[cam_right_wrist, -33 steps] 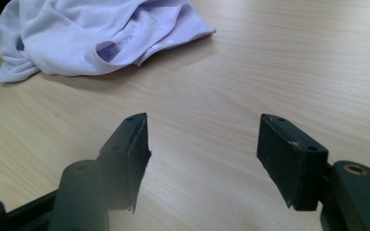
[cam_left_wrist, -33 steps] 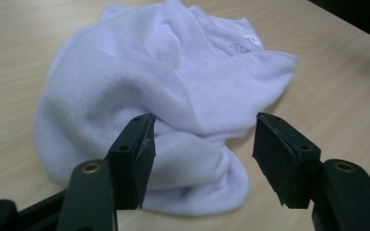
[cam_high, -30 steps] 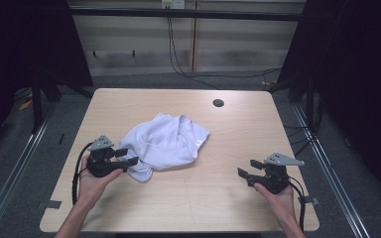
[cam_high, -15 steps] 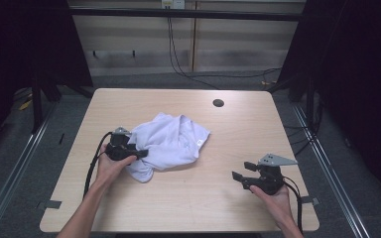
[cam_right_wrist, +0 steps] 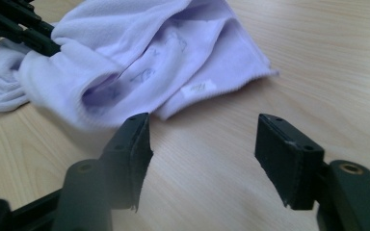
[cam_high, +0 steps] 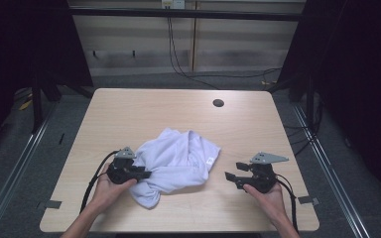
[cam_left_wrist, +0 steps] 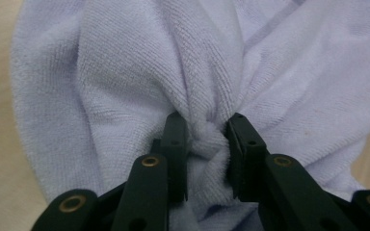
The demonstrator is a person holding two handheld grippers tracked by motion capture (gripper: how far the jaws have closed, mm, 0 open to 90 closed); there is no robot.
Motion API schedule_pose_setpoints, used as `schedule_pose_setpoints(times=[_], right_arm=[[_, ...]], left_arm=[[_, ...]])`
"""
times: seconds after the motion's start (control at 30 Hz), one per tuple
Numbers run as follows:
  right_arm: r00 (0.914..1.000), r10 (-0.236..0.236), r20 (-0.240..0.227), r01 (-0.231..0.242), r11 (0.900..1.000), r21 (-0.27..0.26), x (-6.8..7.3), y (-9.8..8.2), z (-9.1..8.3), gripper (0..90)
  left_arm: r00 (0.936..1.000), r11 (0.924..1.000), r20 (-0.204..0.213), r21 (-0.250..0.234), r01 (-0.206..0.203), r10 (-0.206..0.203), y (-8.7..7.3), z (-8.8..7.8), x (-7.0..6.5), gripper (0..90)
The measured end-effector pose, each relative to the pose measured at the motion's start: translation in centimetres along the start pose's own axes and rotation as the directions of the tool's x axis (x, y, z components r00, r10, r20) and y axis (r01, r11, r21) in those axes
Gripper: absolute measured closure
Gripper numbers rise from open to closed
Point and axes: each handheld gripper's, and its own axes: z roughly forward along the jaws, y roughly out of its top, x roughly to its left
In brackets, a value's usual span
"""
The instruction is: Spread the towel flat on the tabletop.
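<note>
Dark-walled bay, cables trailing down the back panel; a pale wooden table [cam_high: 129,114] with a round cable hole [cam_high: 218,103] near its far edge. A crumpled white towel [cam_high: 178,158] lies left of centre on the near half of the table, small label showing at its right edge.

Change: a second ago the left gripper [cam_high: 141,174] sat off the towel's left edge with jaws wide. Now it is pushed into the near-left part of the heap, lower and closer in. Its jaws have just been closing, and the left gripper view shows a bunched fold of terry cloth squeezed between the two pads [cam_left_wrist: 176,144], fabric puckering around the pinch.

Right gripper [cam_high: 230,177] rests on the table just right of the towel, about where it was; jaws spread wide, bare wood between them, towel edge just beyond the tips.

Reading: grasp on the towel looks made on the left side. Likely next is a lift or pull to open the heap, the right gripper free to take another edge.
</note>
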Motion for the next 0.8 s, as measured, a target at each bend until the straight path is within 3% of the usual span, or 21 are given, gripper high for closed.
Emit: schedule_pose_setpoints(times=[0.1, 0.17, 0.2, 0.23, 0.27, 0.3, 0.4, 0.43, 0.5, 0.57, 0.6, 0.7, 0.73, 0.8], right_arm=[[0.9974, -0.004, -0.072, 0.007, 0.999, 0.034, 0.5, 0.6, 1.4, 41.6], [0.9965, -0.003, -0.083, 0.007, 0.999, 0.048, 0.6, 0.7, 1.6, 42.4], [0.9921, -0.021, -0.124, 0.028, 0.998, 0.061, 1.0, 1.0, 2.3, 48.3], [0.9906, -0.024, -0.134, 0.032, 0.997, 0.064, 1.1, 1.1, 2.5, 49.0], [0.9906, -0.024, -0.134, 0.032, 0.997, 0.064, 1.1, 1.1, 2.5, 49.0], [0.9854, -0.027, -0.168, 0.038, 0.997, 0.061, 1.5, 1.4, 3.2, 53.8], [0.9832, -0.046, -0.177, 0.058, 0.996, 0.064, 1.9, 1.9, 4.1, 57.5], [0.9823, -0.050, -0.181, 0.063, 0.996, 0.063, 2.0, 2.1, 4.3, 59.6], [0.9805, -0.045, -0.191, 0.059, 0.996, 0.069, 2.1, 2.8, 5.1, 62.1], [0.9795, -0.035, -0.198, 0.050, 0.996, 0.071, 1.9, 3.3, 6.0, 62.6], [0.9790, -0.029, -0.202, 0.047, 0.996, 0.082, 1.9, 3.6, 6.4, 62.6], [0.9804, -0.026, -0.195, 0.048, 0.993, 0.110, 1.8, 3.9, 7.9, 63.0], [0.9806, -0.030, -0.194, 0.053, 0.992, 0.116, 1.8, 3.8, 8.4, 63.0], [0.9838, -0.028, -0.177, 0.051, 0.990, 0.132, 1.7, 3.4, 9.2, 60.3]], left_arm=[[1.0000, 0.9999, -0.006, 0.010, -0.006, 0.006, -0.6, -0.1, -2.0, 70.3], [0.9996, 0.9994, 0.003, 0.021, -0.028, 0.028, -0.7, -0.3, -2.7, 68.3], [0.9985, 0.9983, -0.011, 0.027, -0.053, 0.053, -1.1, -0.6, -3.5, 67.4], [0.9994, 0.9991, 0.017, 0.029, -0.030, 0.030, -1.4, -0.9, -3.7, 66.9], [0.9994, 0.9991, 0.017, 0.029, -0.030, 0.030, -1.4, -0.9, -3.7, 65.2], [0.9990, 0.9993, 0.039, 0.029, -0.025, 0.023, -1.7, -1.5, -4.0, 64.1], [0.9997, 0.9997, 0.019, -0.018, -0.017, 0.017, -1.5, -2.5, -4.1, 55.2], [0.9994, 0.9982, -0.014, -0.051, -0.031, 0.031, -1.1, -2.9, -4.2, 52.0], [0.9983, 0.9934, -0.028, -0.101, -0.053, 0.050, 0.4, -3.7, -4.0, 50.2], [0.9978, 0.9923, -0.038, -0.110, -0.057, 0.053, 1.1, -3.8, -3.7, 48.6], [0.9987, 0.9892, -0.044, -0.143, -0.033, 0.027, 2.4, -3.4, -2.7, 48.6], [0.9986, 0.9860, -0.053, -0.167, -0.011, 0.003, 3.9, -1.9, -1.4, 47.9], [0.9992, 0.9836, -0.037, -0.180, 0.009, -0.016, 4.2, -1.3, -1.0, 46.8], [0.9995, 0.9873, -0.025, -0.158, 0.017, -0.022, 4.8, 0.1, -0.5, 45.2]])
